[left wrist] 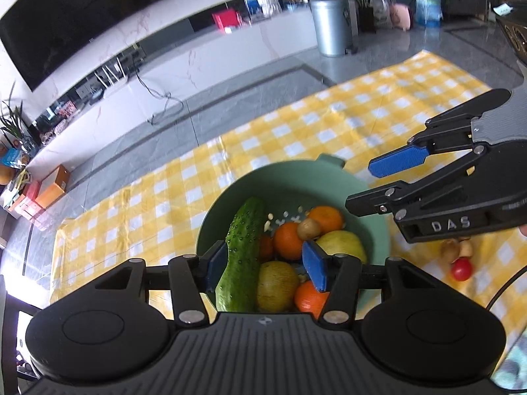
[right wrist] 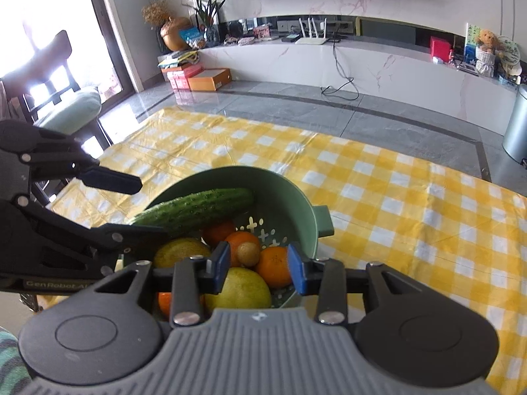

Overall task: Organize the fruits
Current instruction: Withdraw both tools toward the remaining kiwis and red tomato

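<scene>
A green colander bowl (left wrist: 296,168) (right wrist: 296,204) stands on the yellow checked cloth. In it lie a cucumber (left wrist: 243,250) (right wrist: 194,210) leaning on the rim, several oranges (left wrist: 288,240) (right wrist: 275,271), a yellow pear-like fruit (left wrist: 342,243) (right wrist: 240,289), a greenish round fruit (left wrist: 276,284) and a small brown fruit (left wrist: 309,228) (right wrist: 247,253). My left gripper (left wrist: 265,265) hovers open over the bowl's near side, with the cucumber just inside its left pad and not pinched. My right gripper (right wrist: 259,268) (left wrist: 378,181) is open above the fruit and holds nothing.
A cherry tomato (left wrist: 461,269) and small brown pieces (left wrist: 449,250) lie on the cloth (right wrist: 411,197) right of the bowl. A dark chair with a green cushion (right wrist: 72,112) stands at the table's left. A metal bin (left wrist: 331,24) is on the floor beyond.
</scene>
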Tool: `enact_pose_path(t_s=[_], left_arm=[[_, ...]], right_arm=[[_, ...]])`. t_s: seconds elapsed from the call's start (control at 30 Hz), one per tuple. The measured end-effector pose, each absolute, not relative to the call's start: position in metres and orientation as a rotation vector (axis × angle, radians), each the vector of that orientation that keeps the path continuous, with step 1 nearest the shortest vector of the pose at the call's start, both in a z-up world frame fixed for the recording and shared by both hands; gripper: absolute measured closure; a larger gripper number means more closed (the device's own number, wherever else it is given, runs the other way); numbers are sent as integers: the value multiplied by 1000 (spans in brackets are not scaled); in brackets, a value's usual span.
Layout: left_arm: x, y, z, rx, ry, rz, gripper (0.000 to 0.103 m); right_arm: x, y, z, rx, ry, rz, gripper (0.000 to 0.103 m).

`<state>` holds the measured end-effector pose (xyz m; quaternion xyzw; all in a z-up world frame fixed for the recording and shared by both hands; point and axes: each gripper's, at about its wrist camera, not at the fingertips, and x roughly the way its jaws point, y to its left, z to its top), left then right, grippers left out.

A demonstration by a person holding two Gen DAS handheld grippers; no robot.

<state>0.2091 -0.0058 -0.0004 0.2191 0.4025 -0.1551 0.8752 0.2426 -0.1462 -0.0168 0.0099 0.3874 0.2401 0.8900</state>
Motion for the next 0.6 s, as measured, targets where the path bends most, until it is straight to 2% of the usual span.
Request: enact_pose_path(t_s=[0.17,0.23,0.3,0.6], left_arm=[[178,-12,18,402,766,-333,41],[165,-16,24,376,740,-338,41],[152,-22,26,352,714,-346,41],[101,-56,7,259,658,-416,41]], right_arm=[[215,-170,0,81,761,461,60],[202,-179,4,91,738,447,54],[187,-188,7,89,712,425,53],[121,-229,-7,132,667,280,49]])
